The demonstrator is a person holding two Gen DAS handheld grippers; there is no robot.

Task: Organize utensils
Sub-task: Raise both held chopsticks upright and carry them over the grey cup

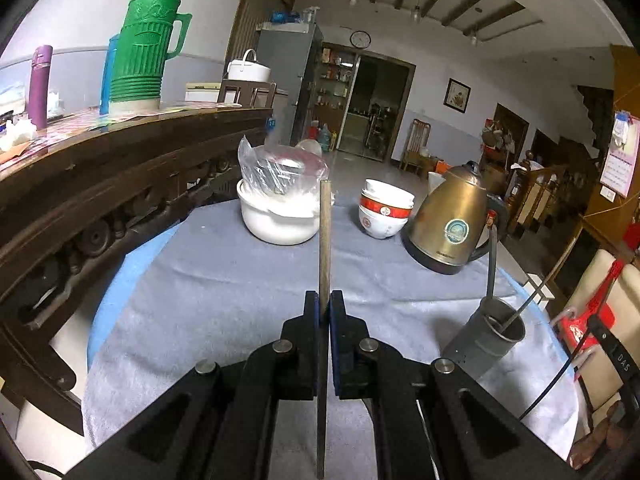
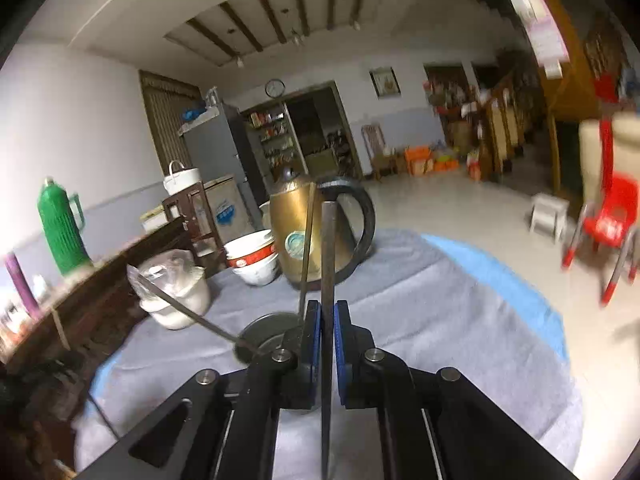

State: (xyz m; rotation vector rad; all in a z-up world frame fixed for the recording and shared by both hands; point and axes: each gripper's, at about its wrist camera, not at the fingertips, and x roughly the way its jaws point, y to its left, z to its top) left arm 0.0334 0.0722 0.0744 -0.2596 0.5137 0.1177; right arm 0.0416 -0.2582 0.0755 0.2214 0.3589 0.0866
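Holding one stick apiece, you have both grippers over the near part of the table [image 1: 208, 280], which is covered in a grey cloth. Left gripper [image 1: 325, 308]: jaws nearly closed, pinching a brown chopstick [image 1: 324, 236] low on its shaft so most of it stands upright ahead of the fingers. Right gripper [image 2: 327, 320]: jaws likewise pressed in on a darker chopstick [image 2: 328, 256], also upright. A low grip like that leaves the tip free to steer, which probably suits dropping it into a narrow mouth.

Holder [image 1: 486, 336]: a grey cylinder near the right edge of the table, mouth open upward. Two thin utensils already lean in it, their handles fanning outward against the rim. From the right wrist the holder [image 2: 266, 336] shows just left of the fingers, close below them, partly hidden by the gripper.

Along the far edge: a white pot [image 1: 276, 220] with a plastic bag in it, stacked bowls [image 1: 386, 210], a brass kettle [image 1: 456, 224]. All stand well apart from the holder, so the drop path looks unobstructed.

Judgement: the right stick is nearest to going in. The left is further off and needs to cross rightward. Watch the leaning handles; a stick coming in at an angle may catch them or tip the holder.
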